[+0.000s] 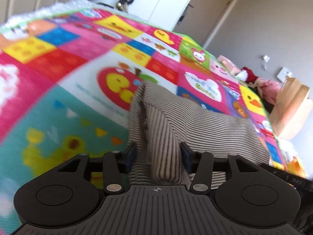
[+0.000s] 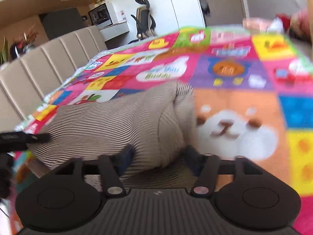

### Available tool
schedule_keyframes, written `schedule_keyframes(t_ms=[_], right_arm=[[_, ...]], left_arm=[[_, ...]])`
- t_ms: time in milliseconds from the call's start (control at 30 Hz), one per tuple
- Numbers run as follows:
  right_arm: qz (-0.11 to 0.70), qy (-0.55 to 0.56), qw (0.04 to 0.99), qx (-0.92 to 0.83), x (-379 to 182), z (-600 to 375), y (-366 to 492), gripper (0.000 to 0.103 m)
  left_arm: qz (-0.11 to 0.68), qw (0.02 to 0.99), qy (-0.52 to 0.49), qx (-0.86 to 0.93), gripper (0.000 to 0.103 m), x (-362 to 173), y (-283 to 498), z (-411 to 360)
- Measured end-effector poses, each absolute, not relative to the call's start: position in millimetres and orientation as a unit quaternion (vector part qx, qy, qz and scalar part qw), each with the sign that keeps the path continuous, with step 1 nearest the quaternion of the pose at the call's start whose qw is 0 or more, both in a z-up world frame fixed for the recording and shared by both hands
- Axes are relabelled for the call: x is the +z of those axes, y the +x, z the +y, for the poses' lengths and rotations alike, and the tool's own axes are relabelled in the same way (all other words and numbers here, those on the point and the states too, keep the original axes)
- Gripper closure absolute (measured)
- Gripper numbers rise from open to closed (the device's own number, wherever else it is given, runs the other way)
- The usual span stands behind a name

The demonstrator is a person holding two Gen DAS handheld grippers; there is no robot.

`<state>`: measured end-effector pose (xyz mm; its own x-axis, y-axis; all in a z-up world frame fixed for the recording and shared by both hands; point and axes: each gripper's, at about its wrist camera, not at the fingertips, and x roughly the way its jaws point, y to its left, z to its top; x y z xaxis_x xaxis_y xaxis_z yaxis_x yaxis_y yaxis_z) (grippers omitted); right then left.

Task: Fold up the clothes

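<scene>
Left wrist view: the left gripper (image 1: 158,154) sits low at bottom centre, tilted over the mat (image 1: 58,101), its blue-padded fingers (image 1: 130,154) spread apart with a raised fold of the garment (image 1: 176,121) between them. Whether the pads touch the cloth cannot be told. The garment is a thin-striped beige-and-dark knit, bunched into a soft heap in the lower middle of the frame.

Right wrist view: the right gripper (image 2: 159,156) is also low at bottom centre, fingers apart on either side of the garment's (image 2: 117,121) near bulge; motion blur hides any contact. The left gripper's dark tip shows at the left edge, against the cloth.

The mat is a glossy patchwork of bright cartoon squares. At the right edge of the left wrist view stands a brown paper bag (image 1: 291,107), with red and pink cloth (image 1: 260,82) heaped beside it; what is in the bag is hidden.
</scene>
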<state>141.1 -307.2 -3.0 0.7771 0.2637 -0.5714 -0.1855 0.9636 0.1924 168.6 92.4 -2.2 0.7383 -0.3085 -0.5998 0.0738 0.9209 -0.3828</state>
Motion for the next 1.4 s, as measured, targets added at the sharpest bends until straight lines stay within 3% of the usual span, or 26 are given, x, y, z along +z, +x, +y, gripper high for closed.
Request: schedule_keyframes(t_ms=[67,200,333,400,433,467,500,633,733,867,1000,1133,1233,1400], right_arm=[[0.292,0.035,0.949,0.109,6.9,-306.0,144.1,0.019],[0.278,0.006,0.956,0.095,15.6,-300.5,167.2,0.019],[0.333,-0.032,0.94,0.071,-11.0,-291.0,204.5,0.019],[0.345,-0.013,0.936,0.072,-21.6,-296.2,207.3,0.02],[0.35,-0.001,0.934,0.076,-23.2,-299.3,204.7,0.022],[0.353,0.013,0.932,0.081,-22.8,-302.6,200.1,0.028],[0.357,0.027,0.93,0.087,-22.4,-305.9,195.5,0.032],[0.358,0.032,0.925,0.125,-18.9,-300.9,164.5,0.045],[0.36,0.032,0.917,0.168,-13.9,-287.9,139.8,0.045],[0.354,0.009,0.907,0.23,1.3,-270.1,115.6,0.044],[0.309,0.009,0.925,0.219,31.3,-280.3,122.9,0.031],[0.292,0.014,0.947,0.133,30.5,-302.2,172.4,0.03],[0.325,0.004,0.939,0.109,4.9,-307.6,202.2,0.032],[0.361,-0.011,0.925,0.118,-21.3,-301.6,188.5,0.047]], left_arm=[[0.326,0.92,-0.18,-0.12,0.039,14.2,158.7,96.8],[0.32,0.888,-0.275,-0.183,0.035,27.1,148.4,98.0],[0.389,0.808,-0.386,-0.217,0.034,-9.5,151.1,80.3],[0.414,0.798,-0.387,-0.204,0.036,-25.8,150.8,70.4],[0.422,0.804,-0.374,-0.19,0.042,-31.4,152.9,68.3],[0.428,0.811,-0.359,-0.175,0.06,-36.6,155.4,66.7],[0.428,0.817,-0.35,-0.165,0.066,-39.3,159.7,68.9],[0.411,0.841,-0.332,-0.118,0.072,-36.4,189.5,90.2],[0.395,0.872,-0.271,-0.097,0.067,-29.3,220.0,94.7],[0.373,0.902,-0.204,-0.08,0.05,-17.1,253.9,95.6],[0.359,0.899,-0.236,-0.086,0.043,-2.7,251.1,108.0],[0.367,0.856,-0.328,-0.159,0.028,-3.2,213.5,109.5],[0.389,0.837,-0.335,-0.191,0.027,-9.9,189.0,95.0],[0.429,0.839,-0.27,-0.197,0.034,-23.5,182.6,75.2]])
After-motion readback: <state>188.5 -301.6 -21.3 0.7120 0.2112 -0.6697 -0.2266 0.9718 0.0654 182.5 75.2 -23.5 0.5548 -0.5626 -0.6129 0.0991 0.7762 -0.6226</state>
